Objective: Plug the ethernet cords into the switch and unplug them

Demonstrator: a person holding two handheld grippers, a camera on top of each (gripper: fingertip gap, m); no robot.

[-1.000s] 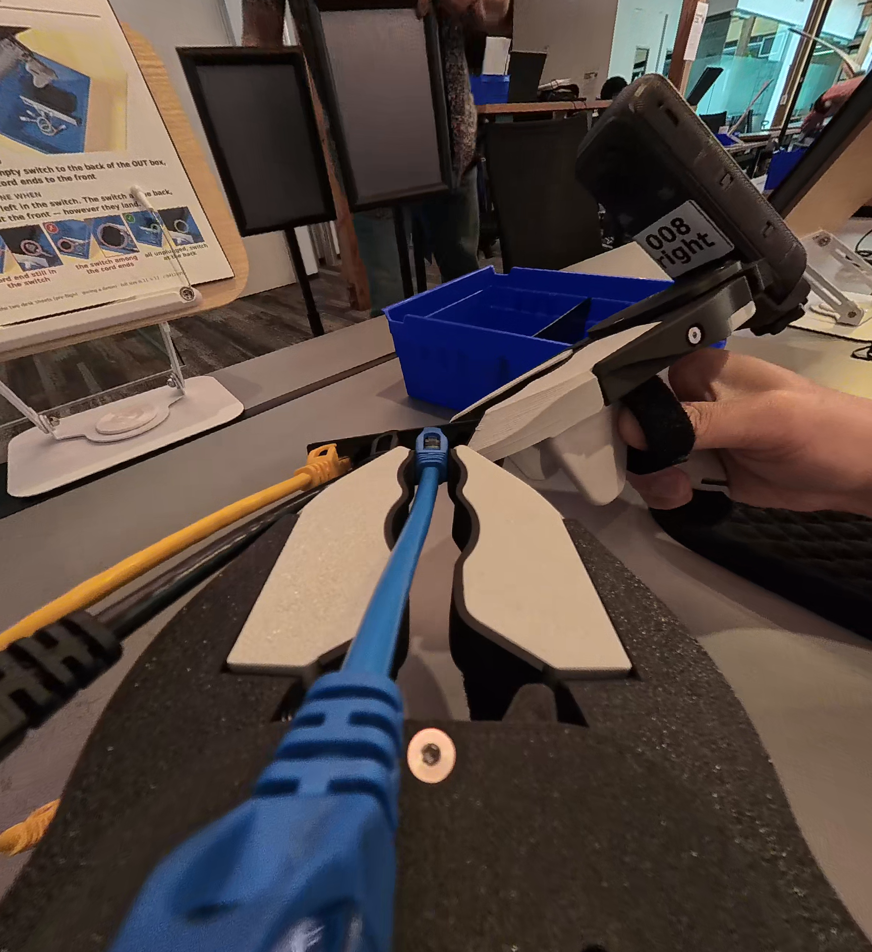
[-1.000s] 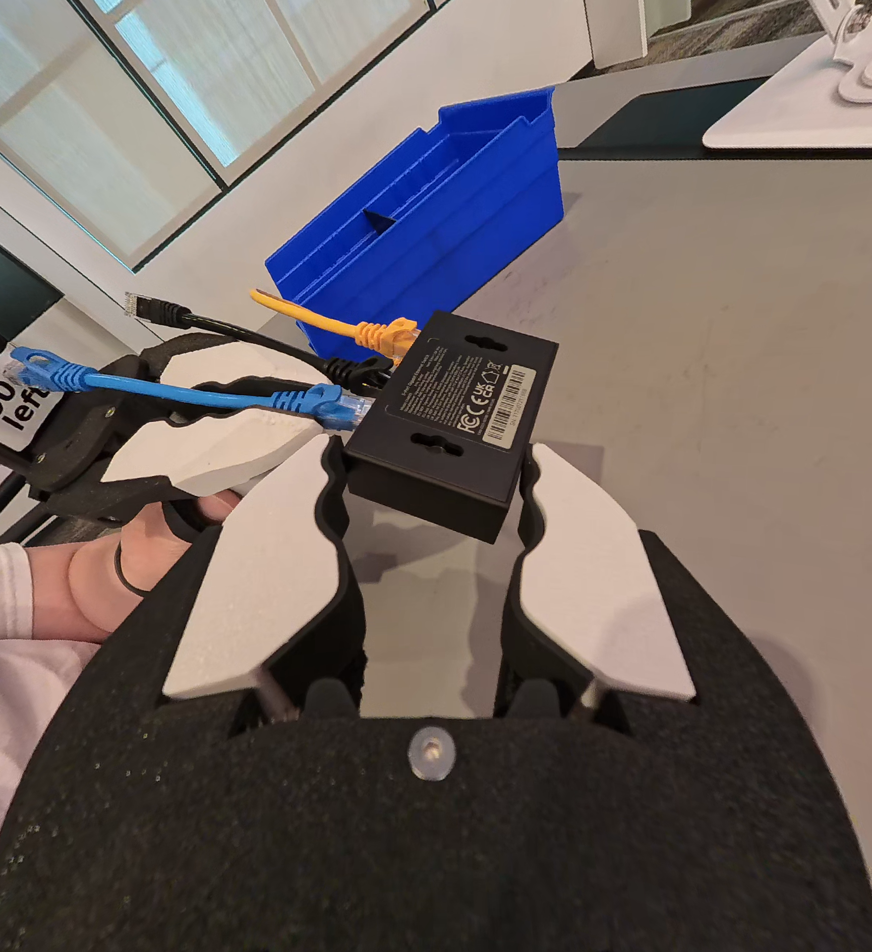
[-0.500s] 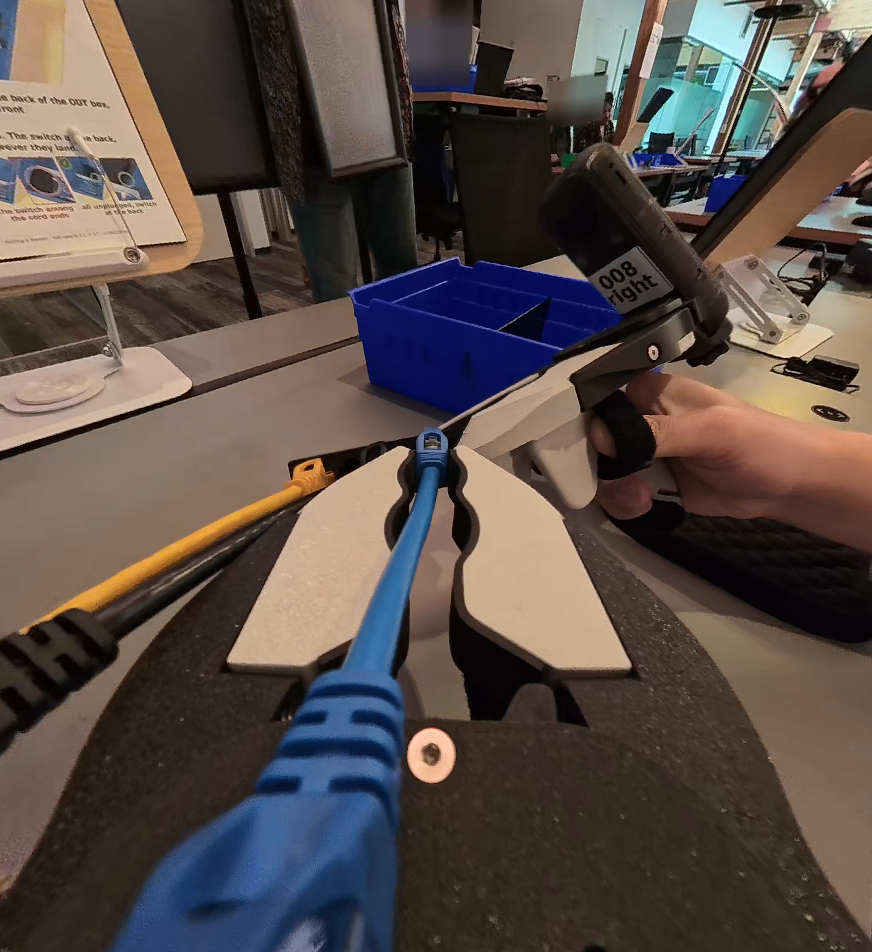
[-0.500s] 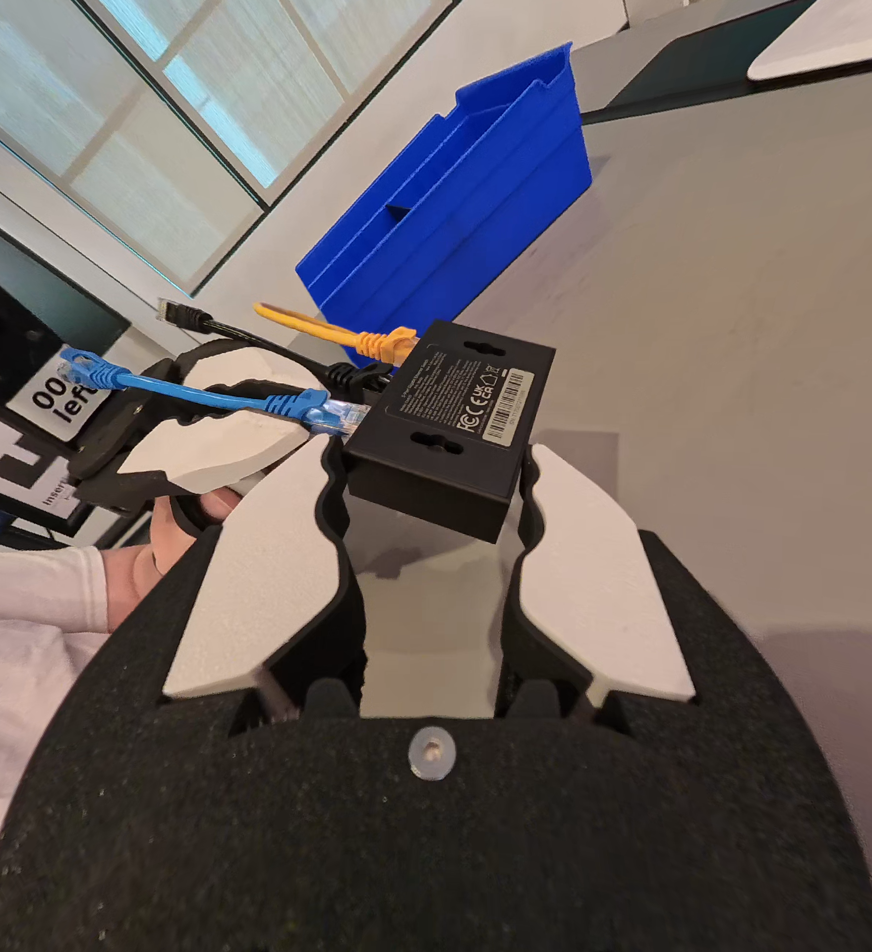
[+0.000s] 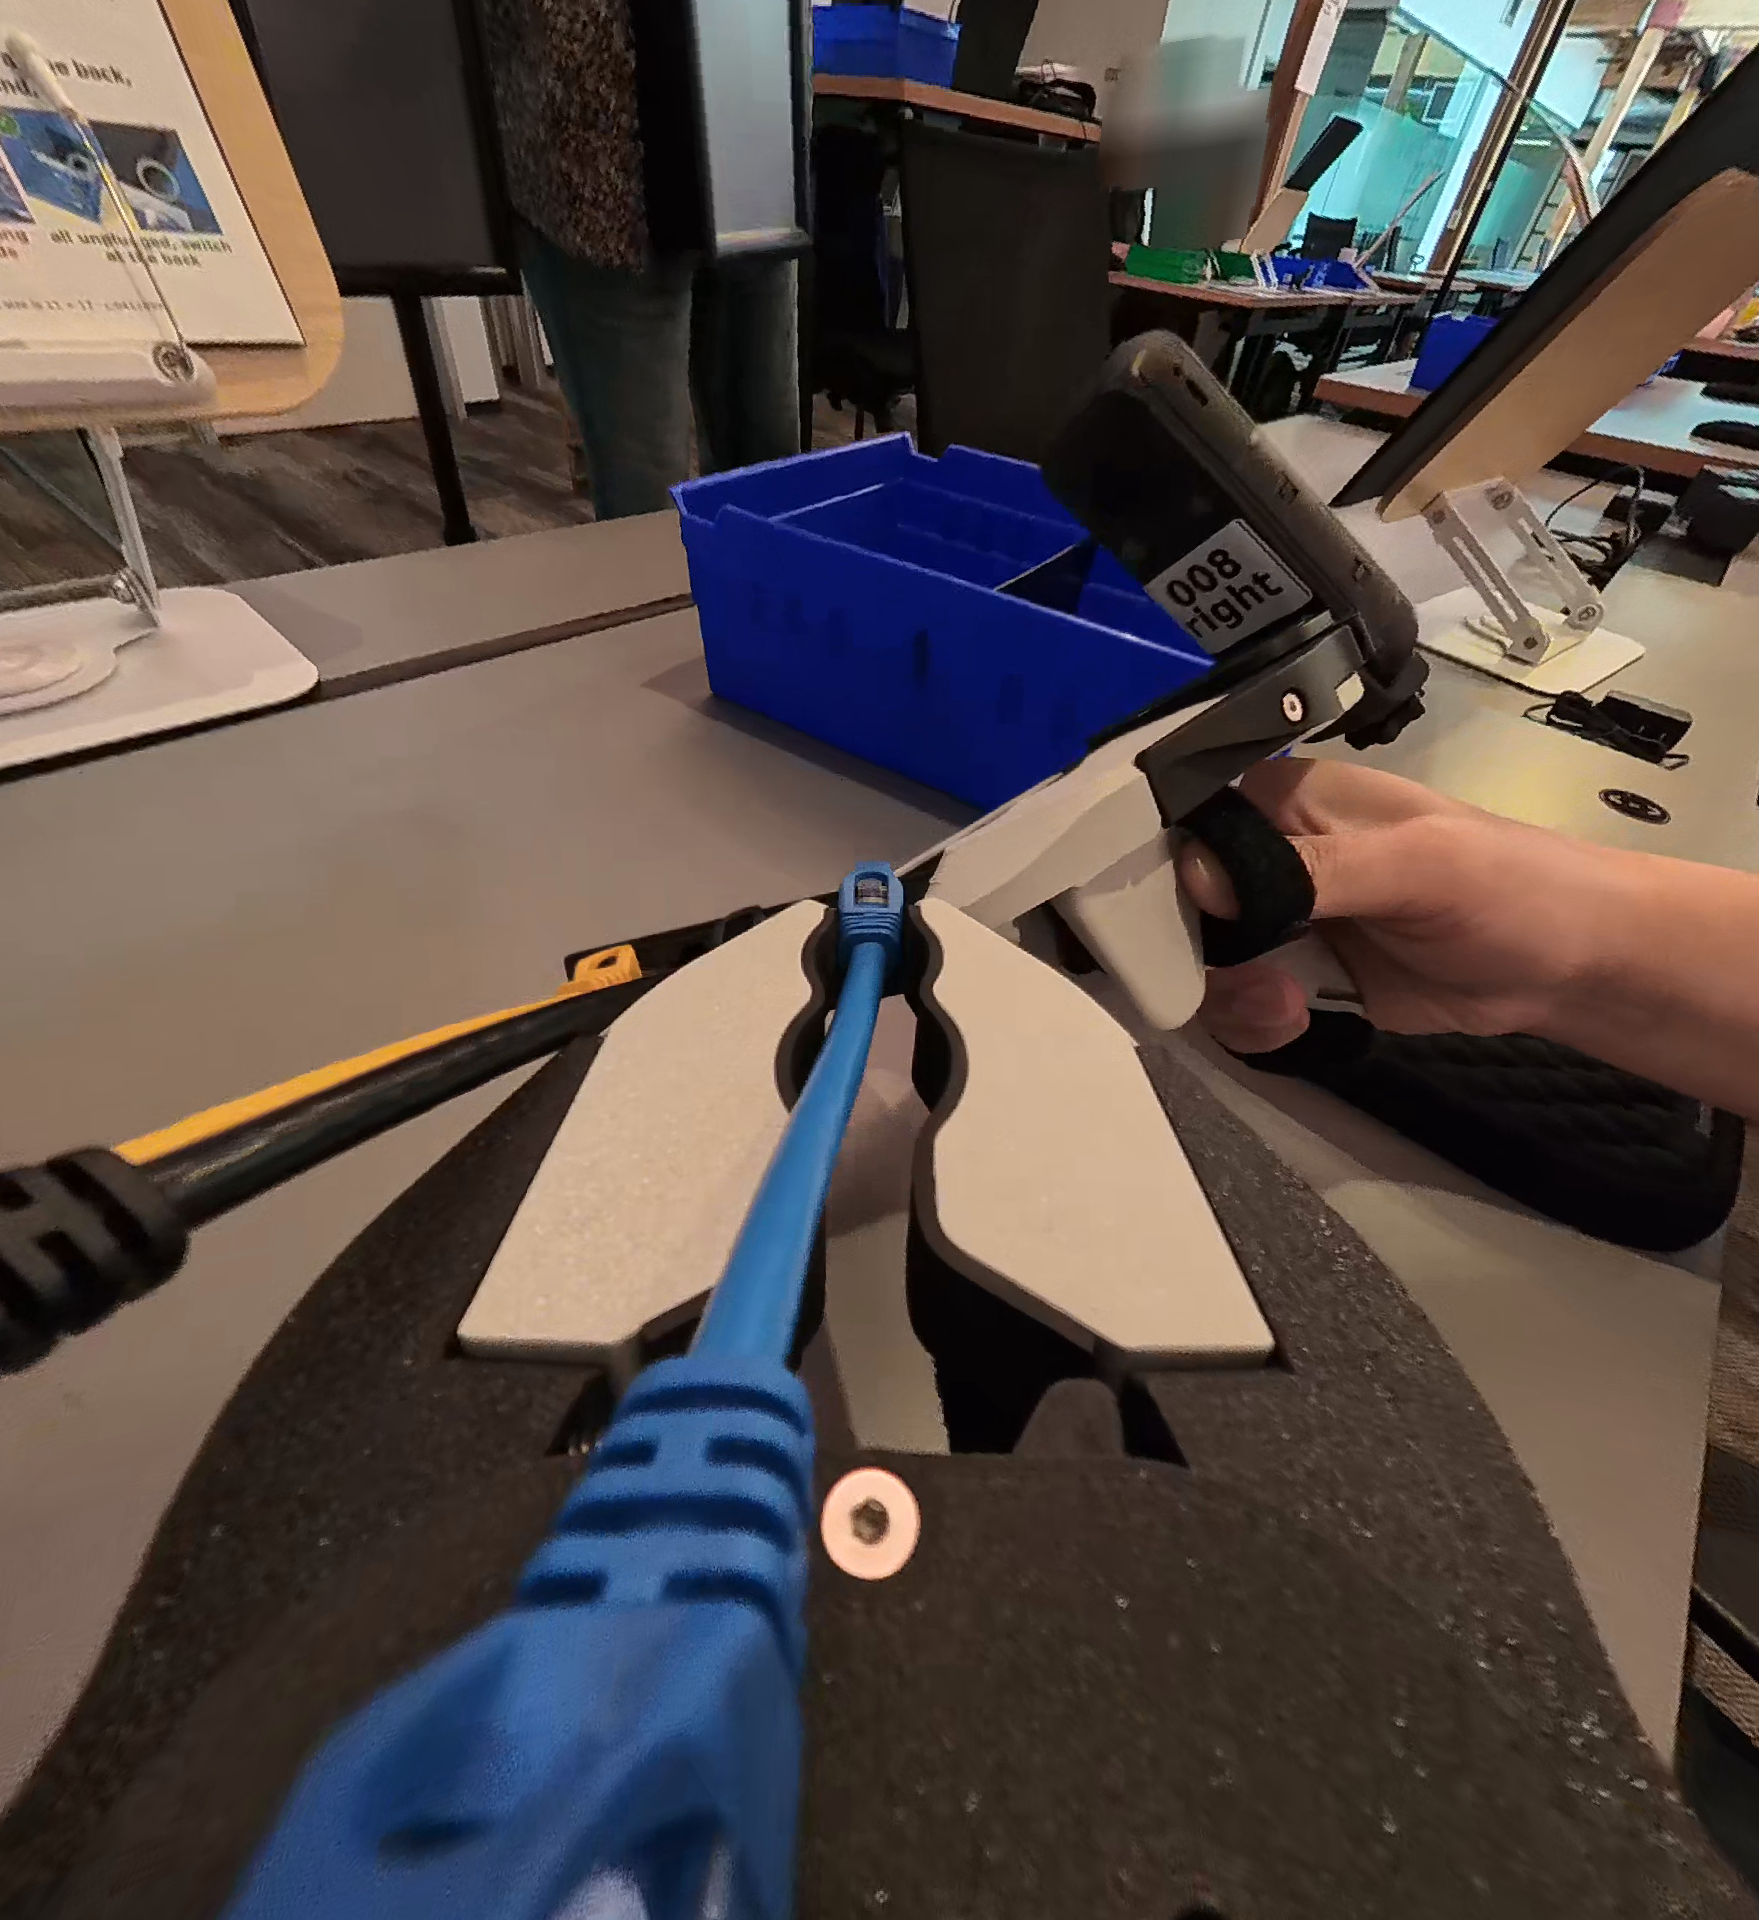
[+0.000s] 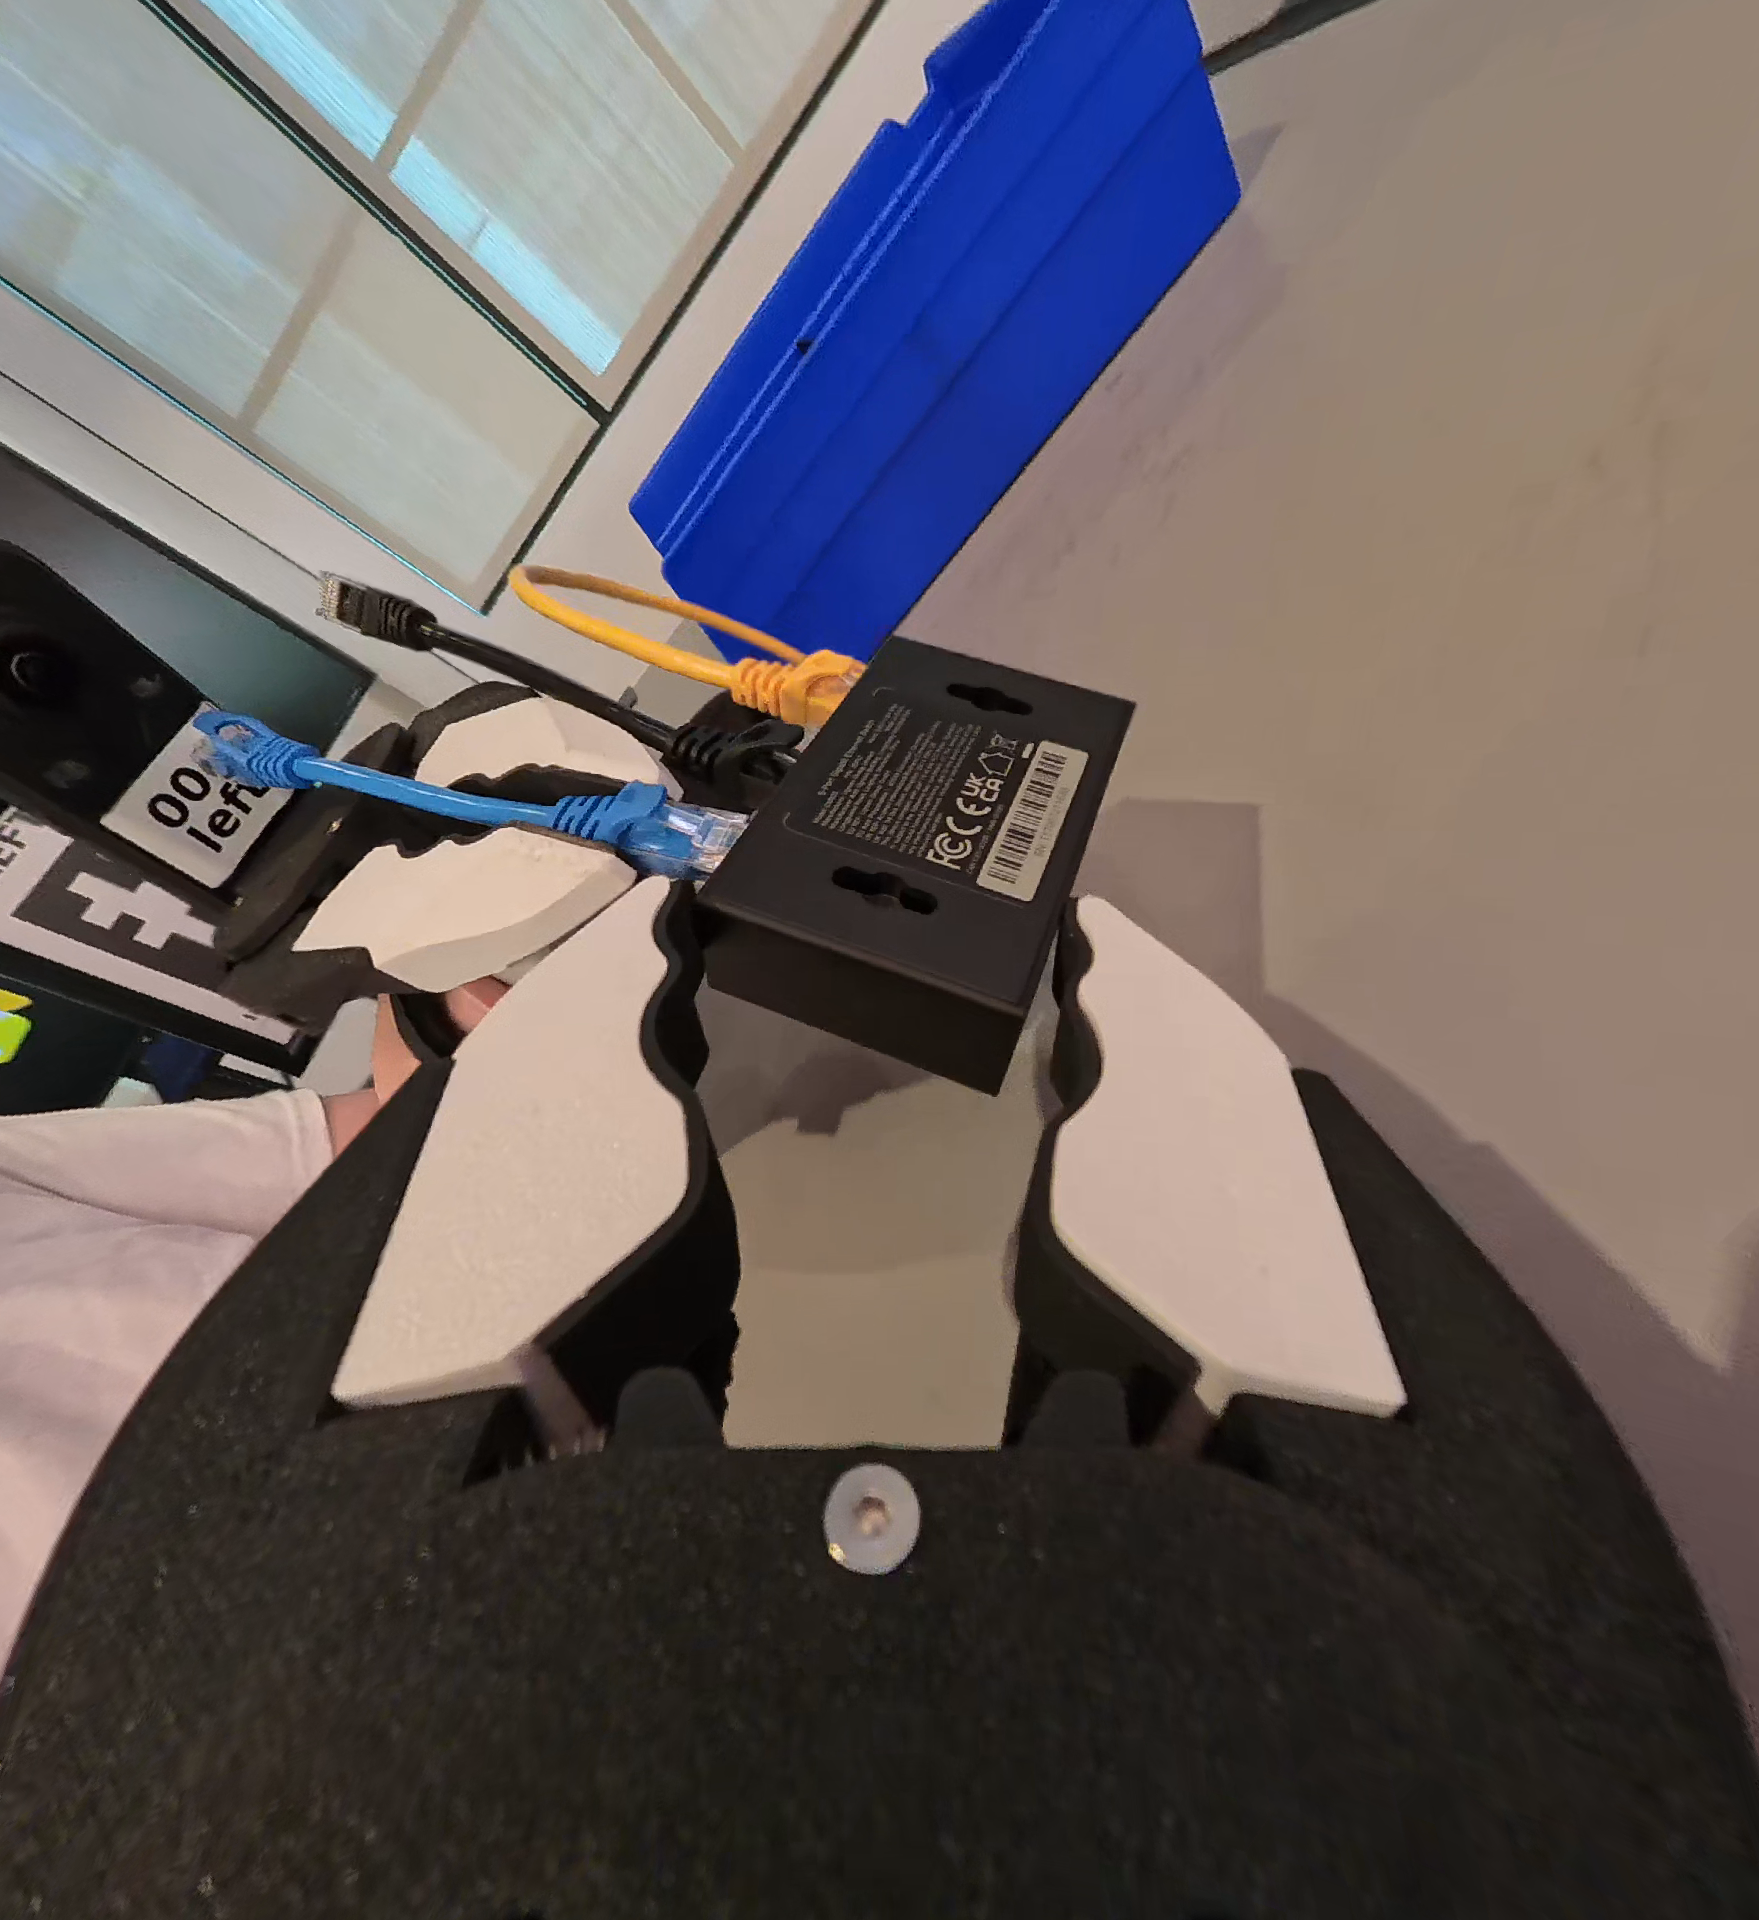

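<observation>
My right gripper [image 6: 864,935] is shut on a black switch [image 6: 916,831] and holds it label side up above the grey table [image 6: 1477,520]. A yellow cord [image 6: 802,681] and a black cord [image 6: 729,743] sit in its ports. My left gripper [image 5: 870,925] is shut on a blue cord [image 5: 823,1132] just behind its plug; it also shows in the right wrist view [image 6: 501,894]. The blue plug [image 6: 667,831] shows its clear tip at the switch's port side; I cannot tell if it is seated. In the left wrist view the switch [image 5: 688,935] is mostly hidden behind my fingers.
A blue divided bin [image 5: 916,644] stands on the table [image 5: 335,883] just beyond the switch. An instruction board on a white stand [image 5: 75,208] is at the back left. A black mat [image 5: 1529,1143] lies under the hand holding the right gripper [image 5: 1114,831]. A second stand [image 5: 1498,582] is at the far right.
Both grippers have tilted and swung together with the switch and cords; the bin now sits higher in the right wrist view. More of the blue plug's clear tip shows beside the switch.
</observation>
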